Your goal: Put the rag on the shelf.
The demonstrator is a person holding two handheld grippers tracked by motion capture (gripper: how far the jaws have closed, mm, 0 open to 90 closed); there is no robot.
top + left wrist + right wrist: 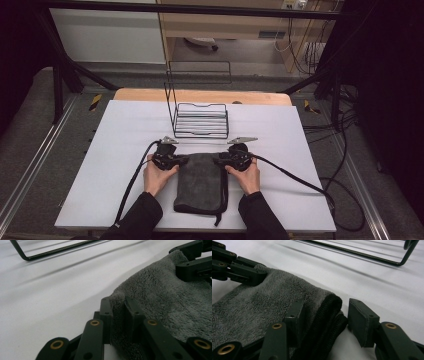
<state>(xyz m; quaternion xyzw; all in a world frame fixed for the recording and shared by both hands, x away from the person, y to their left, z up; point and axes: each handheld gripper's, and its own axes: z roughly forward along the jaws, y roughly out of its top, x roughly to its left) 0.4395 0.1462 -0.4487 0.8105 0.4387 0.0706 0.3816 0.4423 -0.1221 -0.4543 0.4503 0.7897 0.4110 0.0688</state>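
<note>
left gripper [117, 315] clamped on towel [200, 182] far corner. right gripper [325, 315] half open around other corner, no pinch yet. towel flat, unlifted; rack [200, 120] empty.

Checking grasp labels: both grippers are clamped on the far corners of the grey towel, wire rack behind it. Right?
Not quite. The left gripper is clamped on the grey towel, but the right gripper has a gap beside its outer pad, per the right gripper view. The wire rack stands behind.
</note>
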